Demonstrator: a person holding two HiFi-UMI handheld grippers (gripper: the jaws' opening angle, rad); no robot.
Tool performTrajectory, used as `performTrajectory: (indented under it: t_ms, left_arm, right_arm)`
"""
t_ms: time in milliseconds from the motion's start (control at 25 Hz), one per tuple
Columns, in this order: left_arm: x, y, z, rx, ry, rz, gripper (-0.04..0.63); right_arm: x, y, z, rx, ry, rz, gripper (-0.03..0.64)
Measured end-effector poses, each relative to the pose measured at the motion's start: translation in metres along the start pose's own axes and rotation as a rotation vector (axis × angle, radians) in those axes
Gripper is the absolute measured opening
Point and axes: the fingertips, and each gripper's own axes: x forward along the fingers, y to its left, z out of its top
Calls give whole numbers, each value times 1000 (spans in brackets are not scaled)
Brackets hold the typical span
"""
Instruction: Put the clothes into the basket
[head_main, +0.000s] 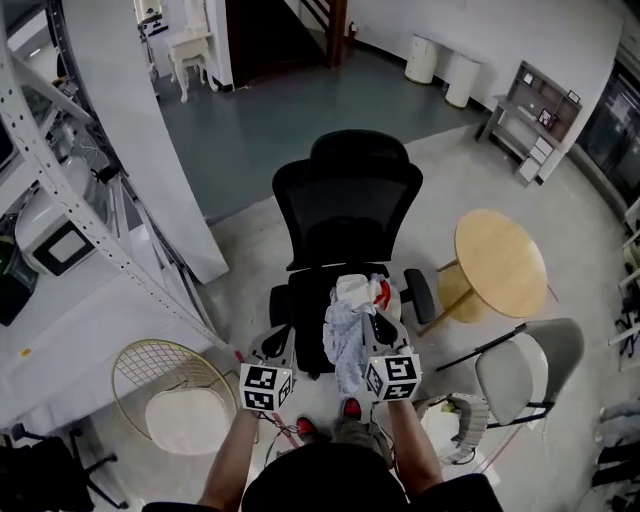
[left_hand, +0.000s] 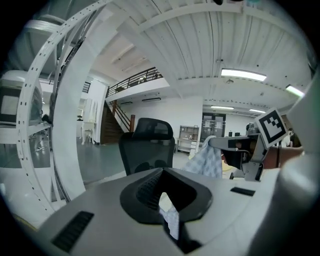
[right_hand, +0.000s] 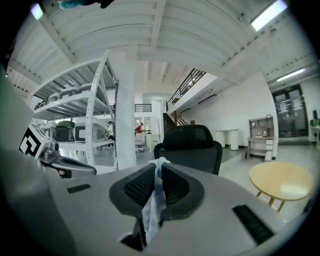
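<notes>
The right gripper (head_main: 383, 325) has its jaws clamped on a pale checked cloth (head_main: 345, 332) hanging over the seat of the office chair (head_main: 345, 200). The left gripper (head_main: 277, 345) has its jaws closed on a scrap of checked cloth too. The wire basket (head_main: 150, 346) sits on the floor, left of both

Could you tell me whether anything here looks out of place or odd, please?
Clothes lie heaped on the seat of the black office chair instead of in the wire basket beside it. One checked garment dangles crumpled from the right gripper, jaws shut.
</notes>
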Motion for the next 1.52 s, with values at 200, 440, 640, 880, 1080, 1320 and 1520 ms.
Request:
performTrajectory:
  t_ms: [200, 440, 640, 880, 1080, 1320, 1520]
  left_arm:
    - [15, -27, 5, 29, 2, -63, 7]
    - [38, -100, 29, 68, -3, -176, 6]
    - [49, -166, 35, 100, -5, -254, 7]
    - [55, -234, 32, 128, 13, -323, 6]
    - [58, -298, 28, 154, 19, -395, 6]
    - [50, -377, 25, 183, 15, -485, 8]
    - [45, -426, 14, 205, 20, -541, 6]
  right_arm:
    - [-33, -23, 25, -13, -60, -64, 49]
    - [-90, -74, 54, -3, -108, -166, 49]
    - [-143, -116, 63, -28, -123, -238, 49]
    - [-208, -158, 70, -22, -172, -324, 49]
    - [-272, -192, 76, -26, -196, -400, 49]
    - [-356, -228, 80, -20, -208, -515, 49]
    - [-416, -252, 73, -37, -226, -591, 49]
